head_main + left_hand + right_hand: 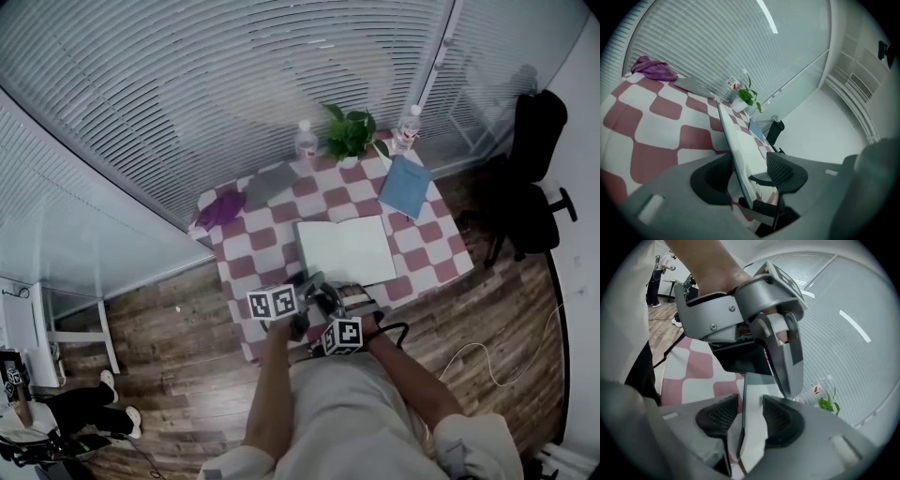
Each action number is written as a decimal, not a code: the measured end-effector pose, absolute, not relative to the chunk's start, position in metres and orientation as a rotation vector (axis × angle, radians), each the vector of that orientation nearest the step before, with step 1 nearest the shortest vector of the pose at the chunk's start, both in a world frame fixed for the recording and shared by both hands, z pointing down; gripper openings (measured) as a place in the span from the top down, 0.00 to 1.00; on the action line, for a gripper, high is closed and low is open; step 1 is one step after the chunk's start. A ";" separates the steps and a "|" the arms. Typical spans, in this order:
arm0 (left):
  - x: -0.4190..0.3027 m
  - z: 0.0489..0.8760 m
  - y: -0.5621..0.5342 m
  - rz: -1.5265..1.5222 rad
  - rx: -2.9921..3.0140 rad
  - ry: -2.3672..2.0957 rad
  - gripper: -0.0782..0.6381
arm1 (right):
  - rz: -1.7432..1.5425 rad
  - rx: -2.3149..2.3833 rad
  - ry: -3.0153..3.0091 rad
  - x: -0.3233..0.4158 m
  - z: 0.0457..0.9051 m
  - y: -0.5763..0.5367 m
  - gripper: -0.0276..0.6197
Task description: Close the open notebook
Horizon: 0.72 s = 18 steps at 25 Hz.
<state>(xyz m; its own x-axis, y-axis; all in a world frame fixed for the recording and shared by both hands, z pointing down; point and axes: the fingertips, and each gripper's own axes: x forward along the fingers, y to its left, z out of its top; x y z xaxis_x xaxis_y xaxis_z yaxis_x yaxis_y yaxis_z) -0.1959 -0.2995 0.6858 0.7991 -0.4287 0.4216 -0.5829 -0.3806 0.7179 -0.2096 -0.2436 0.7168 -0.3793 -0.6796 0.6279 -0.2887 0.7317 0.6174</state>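
The open notebook (345, 248) lies white-paged in the middle of the red-and-white checked table (433, 264). Both grippers meet at its near left corner. In the left gripper view a lifted leaf of the notebook (740, 150) runs edge-on between the jaws of my left gripper (749, 171). It lies against the left pad, and a gap shows before the right pad. My right gripper (750, 420) also has the notebook's edge (752, 427) between its jaws, which stand apart without pressing on it. The left gripper (787, 387) hangs right in front of it.
A blue book (405, 186) lies at the far right of the table. A potted plant (349, 133) and two bottles (306, 139) (409, 127) stand at the back edge. A purple cloth (220, 208) is at the far left. A black chair (534, 187) stands to the right.
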 end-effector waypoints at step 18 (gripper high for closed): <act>-0.177 0.616 -0.286 0.095 2.269 -0.497 0.56 | -0.190 1.324 -2.113 -0.148 0.651 -0.258 0.91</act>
